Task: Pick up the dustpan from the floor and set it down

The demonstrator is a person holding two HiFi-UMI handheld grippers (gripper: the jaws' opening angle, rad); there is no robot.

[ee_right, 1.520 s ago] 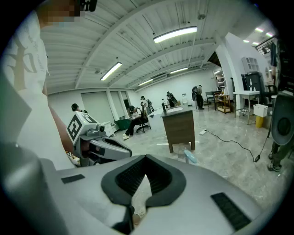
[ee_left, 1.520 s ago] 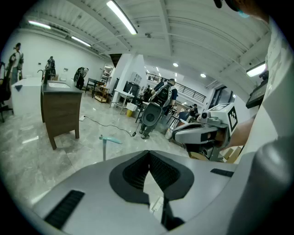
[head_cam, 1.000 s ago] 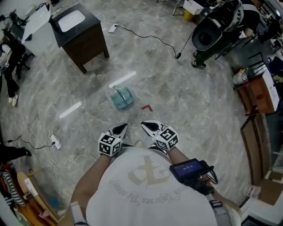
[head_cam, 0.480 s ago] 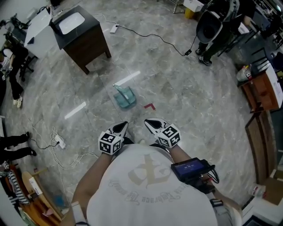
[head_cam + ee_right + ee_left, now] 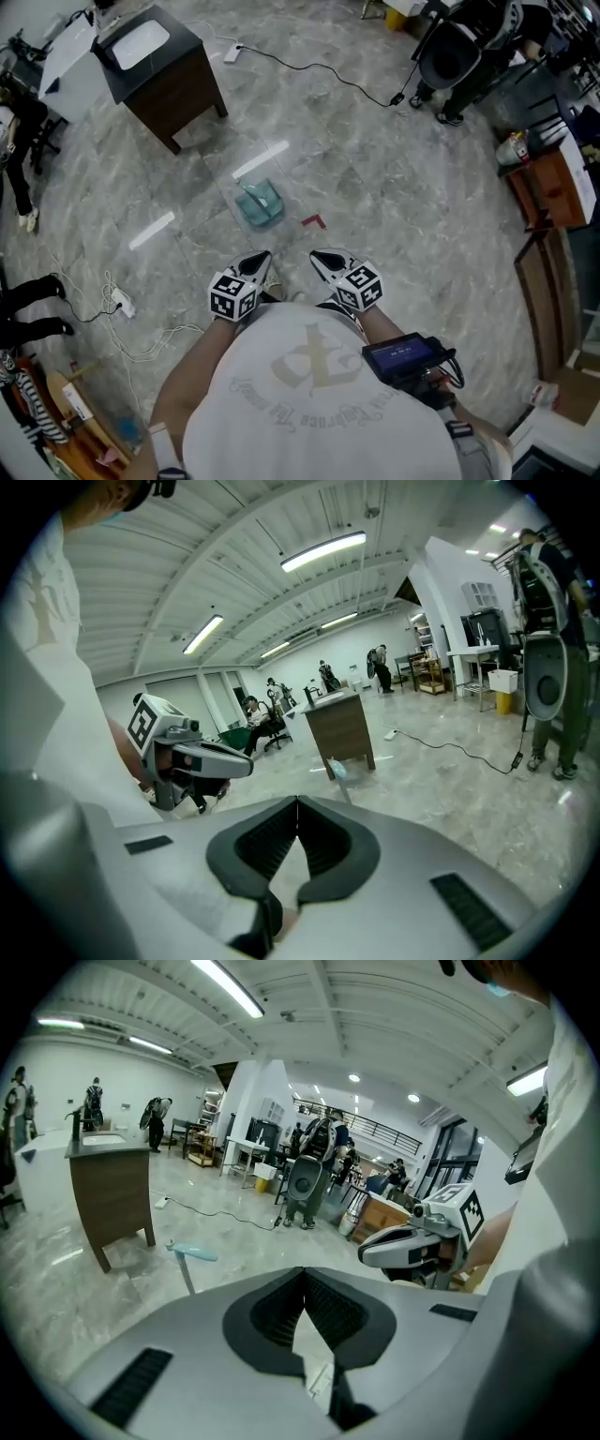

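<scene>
Grey marbled floor (image 5: 375, 197), glossy, with ceiling lights mirrored in it. A dark wooden cabinet (image 5: 169, 80) stands far left. A black cable (image 5: 319, 70) runs across the far floor. A white power strip (image 5: 117, 300) with loose cords lies near left. Wooden furniture (image 5: 553, 187) is at the right edge.

The dustpan (image 5: 260, 204) is pale teal and sits on the floor ahead of me, between the cabinet and my 2 grippers, well apart from both. A small red corner mark (image 5: 313, 222) lies just right of it. From the gripper views its handle stands up off the floor, with the teal grip at the top.

The left gripper (image 5: 260, 260) is held close to my body and points forward and down. Its jaws are clenched tip to tip, with nothing between the pads (image 5: 323, 1302).

The right gripper (image 5: 322, 258) is beside the left one, near it but not touching, and angled much the same. Its jaws are also pressed together and empty, with only bare floor showing through the gap below the tips.

Neither gripper touches the dustpan. A dark device with a lit screen (image 5: 405, 356) is strapped on my right forearm.
</scene>
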